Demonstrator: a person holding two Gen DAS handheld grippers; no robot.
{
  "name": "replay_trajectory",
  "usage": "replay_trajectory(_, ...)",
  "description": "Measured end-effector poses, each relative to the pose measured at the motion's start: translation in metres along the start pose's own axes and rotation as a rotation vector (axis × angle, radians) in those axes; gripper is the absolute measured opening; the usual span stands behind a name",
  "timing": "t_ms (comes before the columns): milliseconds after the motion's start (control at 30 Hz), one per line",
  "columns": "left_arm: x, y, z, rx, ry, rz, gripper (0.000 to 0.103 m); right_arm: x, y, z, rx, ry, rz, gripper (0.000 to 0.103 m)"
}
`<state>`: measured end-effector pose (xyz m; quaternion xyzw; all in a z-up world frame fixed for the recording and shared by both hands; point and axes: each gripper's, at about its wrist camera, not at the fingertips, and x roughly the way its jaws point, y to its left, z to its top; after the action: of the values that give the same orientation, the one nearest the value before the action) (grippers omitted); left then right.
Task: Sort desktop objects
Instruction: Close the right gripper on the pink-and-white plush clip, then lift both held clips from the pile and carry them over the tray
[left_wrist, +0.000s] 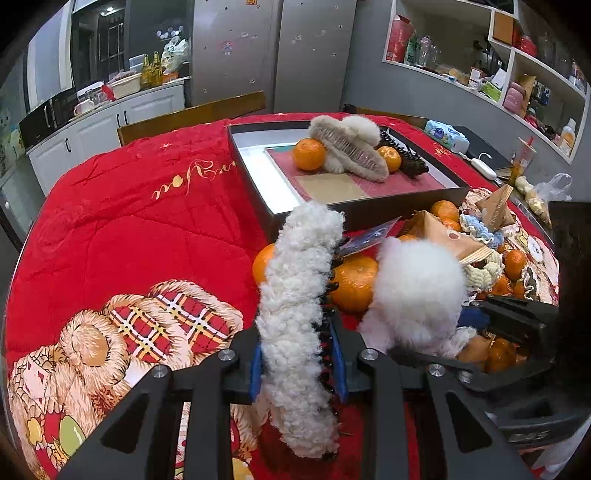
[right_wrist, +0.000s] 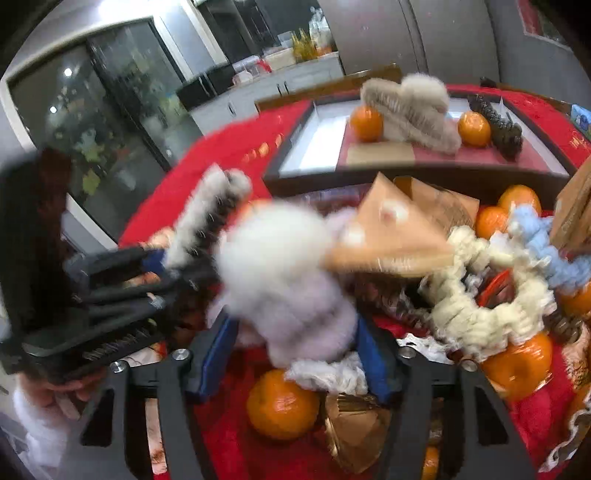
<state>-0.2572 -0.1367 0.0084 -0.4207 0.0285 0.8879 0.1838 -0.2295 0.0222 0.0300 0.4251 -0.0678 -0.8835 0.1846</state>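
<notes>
My left gripper (left_wrist: 298, 363) is shut on a curly white hair claw (left_wrist: 299, 314), held above the red cloth; the claw also shows in the right wrist view (right_wrist: 207, 218). My right gripper (right_wrist: 295, 354) is shut on a fluffy white pom-pom hair piece (right_wrist: 280, 254), which shows beside the claw in the left wrist view (left_wrist: 417, 291). The dark tray (left_wrist: 258, 192) behind holds a beige fluffy claw (left_wrist: 351, 147), two oranges (left_wrist: 309, 154) and a black claw (left_wrist: 410, 162). A pile of oranges (left_wrist: 354, 282), brown paper packets (left_wrist: 443, 232) and knitted scrunchies (left_wrist: 480, 229) lies right of the claw.
The red bear-print cloth (left_wrist: 129, 229) covers the table. A chair back (left_wrist: 192, 114) stands behind it. Wall shelves (left_wrist: 517, 74) are at the right, kitchen counter (left_wrist: 92, 122) at the left. A tissue pack (left_wrist: 447, 134) and a drink cup (left_wrist: 522, 158) sit at the far right.
</notes>
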Motion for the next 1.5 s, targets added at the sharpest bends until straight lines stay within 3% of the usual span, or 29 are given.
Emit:
replay_trajectory(100,0.0,0.0,-0.001,-0.002,0.0,-0.001,0.031,-0.001,-0.003,-0.001,0.017,-0.033,-0.04,0.037)
replay_trajectory(333,0.005,0.004,-0.002,-0.014,0.016,-0.001,0.031,-0.005,-0.005,-0.001,0.036,-0.068,-0.017,0.032)
replay_trajectory(1067,-0.009,0.005,0.002,-0.023,-0.03,0.005,0.031,-0.04,0.009,-0.005,-0.03,-0.217,-0.012,0.03)
replay_trajectory(1500,-0.046,-0.01,0.005,-0.051,-0.112,0.021,0.031,-0.081,-0.003,-0.003,0.06,-0.288,0.085,0.03)
